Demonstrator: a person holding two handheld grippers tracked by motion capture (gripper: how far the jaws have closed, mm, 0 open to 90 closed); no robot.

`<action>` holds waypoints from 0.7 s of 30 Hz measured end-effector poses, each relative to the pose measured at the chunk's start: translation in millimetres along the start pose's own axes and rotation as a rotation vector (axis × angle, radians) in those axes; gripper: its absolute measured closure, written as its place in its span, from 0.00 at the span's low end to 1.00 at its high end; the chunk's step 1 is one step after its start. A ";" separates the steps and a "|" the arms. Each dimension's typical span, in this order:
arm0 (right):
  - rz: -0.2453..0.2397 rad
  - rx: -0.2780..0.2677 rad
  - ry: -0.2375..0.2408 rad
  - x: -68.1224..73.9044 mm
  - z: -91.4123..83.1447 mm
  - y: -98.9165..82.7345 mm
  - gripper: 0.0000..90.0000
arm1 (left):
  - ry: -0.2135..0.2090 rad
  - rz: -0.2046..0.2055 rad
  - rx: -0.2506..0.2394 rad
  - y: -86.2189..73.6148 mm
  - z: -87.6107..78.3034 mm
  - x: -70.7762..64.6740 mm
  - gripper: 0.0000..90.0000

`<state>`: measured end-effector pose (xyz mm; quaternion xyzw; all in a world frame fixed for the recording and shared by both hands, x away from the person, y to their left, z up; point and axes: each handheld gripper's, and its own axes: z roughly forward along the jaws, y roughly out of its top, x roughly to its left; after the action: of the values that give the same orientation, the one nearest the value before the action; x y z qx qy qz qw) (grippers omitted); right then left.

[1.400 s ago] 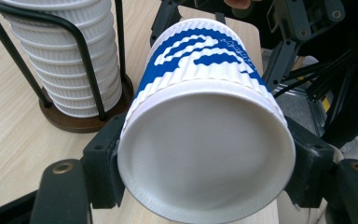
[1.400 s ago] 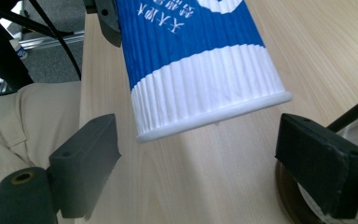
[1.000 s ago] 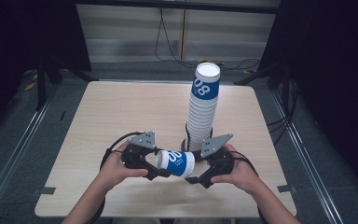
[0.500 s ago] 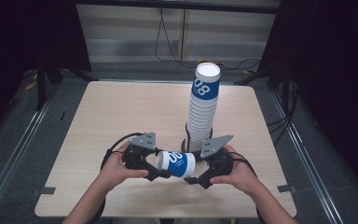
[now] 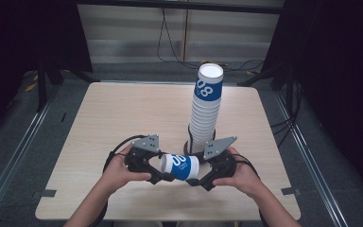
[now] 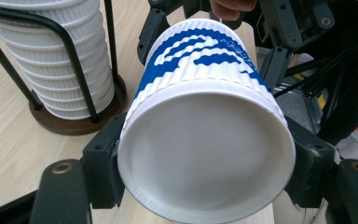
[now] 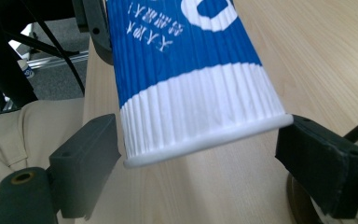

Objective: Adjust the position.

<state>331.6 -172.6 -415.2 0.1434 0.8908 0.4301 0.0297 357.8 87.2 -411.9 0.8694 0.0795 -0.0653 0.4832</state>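
Blue-and-white ribbed paper cup (image 5: pixel 180 166) is lying sideways just above the light wooden table (image 5: pixel 123 118), near its front edge, hanging between both grippers. We can see the left gripper (image 5: pixel 161 177) pinching the cup's closed bottom end, jaws pressed right against its sides in the left gripper view. The right gripper (image 5: pixel 194 180) has its jaws spread wide around the cup's rim end, gaps showing on both sides. Just behind them stands a tall stack of matching cups (image 5: pixel 205 106) in a black wire holder on a round brown base (image 6: pixel 77 122).
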 end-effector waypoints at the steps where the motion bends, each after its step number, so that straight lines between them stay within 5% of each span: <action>1: -0.003 -0.001 -0.002 -0.1 0.4 0.1 0.14 | -0.003 0.001 -0.001 0.0 0.3 0.0 0.32; 21: -0.024 0.007 0.022 1.0 10.4 2.4 0.17 | -0.031 0.006 -0.015 -0.7 4.1 0.1 0.32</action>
<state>333.0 -163.0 -419.8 0.1280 0.8943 0.4281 0.0245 357.6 84.1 -414.6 0.8648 0.0697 -0.0767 0.4913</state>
